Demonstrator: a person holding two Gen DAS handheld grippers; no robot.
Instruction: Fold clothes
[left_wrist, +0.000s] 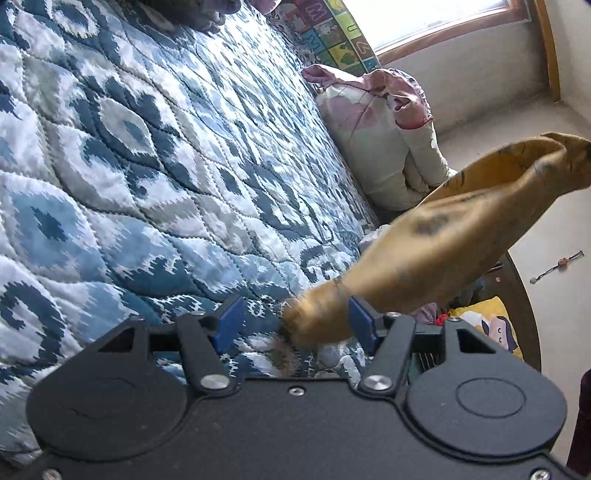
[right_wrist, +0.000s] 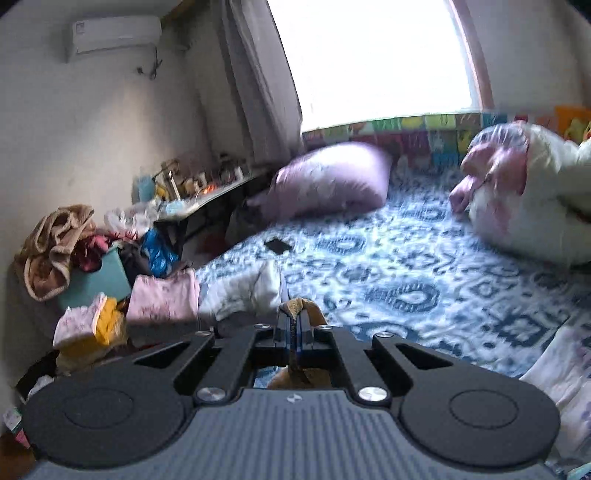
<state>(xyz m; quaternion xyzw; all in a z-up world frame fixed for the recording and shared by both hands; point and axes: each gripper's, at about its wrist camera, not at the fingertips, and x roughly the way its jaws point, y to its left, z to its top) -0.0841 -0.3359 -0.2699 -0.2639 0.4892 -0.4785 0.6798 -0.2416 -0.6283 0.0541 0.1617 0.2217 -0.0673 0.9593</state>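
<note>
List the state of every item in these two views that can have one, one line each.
Left tongs: open, the yellow garment's end between the pads, not clamped.
Right tongs: shut on the yellow garment.
Yellow garment: lifted off the bed, stretched, unfolded.
Blue patterned quilt: spread flat over the bed.
Purple pillow: lying on the quilt.
Pink-and-white clothes: lying in a stack at the bed's edge.
Curtain: drawn aside.

surface: bed quilt (left_wrist: 155, 155) | on it: purple pillow (right_wrist: 332, 177), bundled duvet (left_wrist: 384, 147)
</note>
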